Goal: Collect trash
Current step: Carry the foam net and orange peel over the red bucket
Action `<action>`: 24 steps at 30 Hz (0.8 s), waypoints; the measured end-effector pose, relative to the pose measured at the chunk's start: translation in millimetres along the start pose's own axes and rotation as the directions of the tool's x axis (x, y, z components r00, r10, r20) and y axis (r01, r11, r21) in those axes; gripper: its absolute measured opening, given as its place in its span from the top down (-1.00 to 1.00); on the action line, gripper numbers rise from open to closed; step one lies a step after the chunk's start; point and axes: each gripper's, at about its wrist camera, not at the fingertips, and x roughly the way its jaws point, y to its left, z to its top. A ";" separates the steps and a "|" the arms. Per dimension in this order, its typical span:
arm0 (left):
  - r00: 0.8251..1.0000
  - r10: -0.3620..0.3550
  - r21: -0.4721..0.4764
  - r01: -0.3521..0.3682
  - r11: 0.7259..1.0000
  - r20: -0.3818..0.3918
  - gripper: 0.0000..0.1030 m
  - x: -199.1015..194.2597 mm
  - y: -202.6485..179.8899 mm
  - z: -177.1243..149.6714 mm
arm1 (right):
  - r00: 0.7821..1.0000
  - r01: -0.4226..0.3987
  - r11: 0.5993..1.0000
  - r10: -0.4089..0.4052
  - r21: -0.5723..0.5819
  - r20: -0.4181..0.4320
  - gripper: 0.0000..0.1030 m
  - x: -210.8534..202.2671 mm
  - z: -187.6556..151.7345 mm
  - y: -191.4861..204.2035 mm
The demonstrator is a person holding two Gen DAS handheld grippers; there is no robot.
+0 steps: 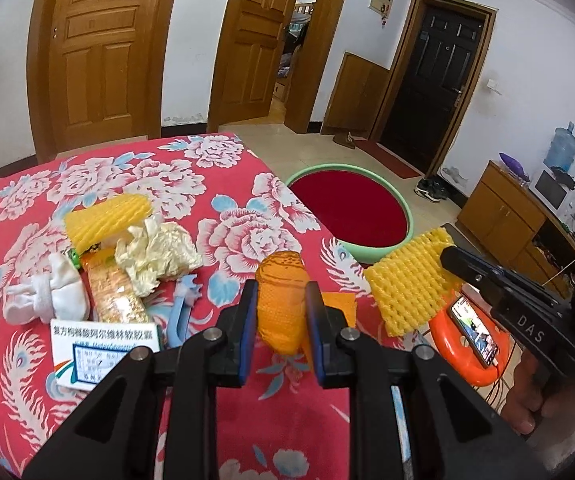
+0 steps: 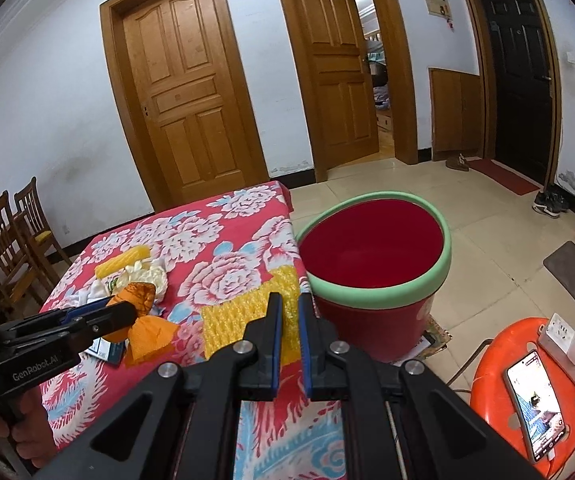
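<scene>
Gripping an orange foam-net sleeve [image 1: 281, 300] in our left gripper [image 1: 281, 312] and a yellow foam-net sheet [image 2: 247, 312] in our right gripper [image 2: 289, 344], we hold both above the red floral tablecloth [image 1: 227, 200], beside the red bucket with green rim [image 2: 375, 268]. Both pieces look featherlight and squashy; pinching mid-body seems safest.

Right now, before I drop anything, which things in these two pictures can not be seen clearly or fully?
- White medicine box: left wrist view, lower part hidden by the left gripper; small print unreadable.
- Yellow foam net sheet: right wrist view, near edge hidden between the right gripper fingers.
- Red bucket with green rim: bottom of its inside hidden by its own front wall.
- Phone screen: too small to read.
</scene>
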 end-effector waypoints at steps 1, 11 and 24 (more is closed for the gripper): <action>1.000 0.001 -0.002 -0.001 1.000 -0.005 0.57 2.8 -0.2 2.0 | 1.000 0.004 1.000 -0.004 0.003 -0.001 0.82 1.0 2.0 -2.0; 1.000 0.011 0.012 -0.011 1.000 -0.006 0.57 19.9 -7.7 27.3 | 0.998 0.032 0.999 -0.033 0.018 0.044 0.82 6.3 26.0 -20.3; 0.999 0.005 0.052 -0.002 0.999 -0.047 0.57 75.3 -33.4 61.4 | 0.995 0.090 0.995 -0.091 0.033 0.032 0.82 44.0 53.1 -55.1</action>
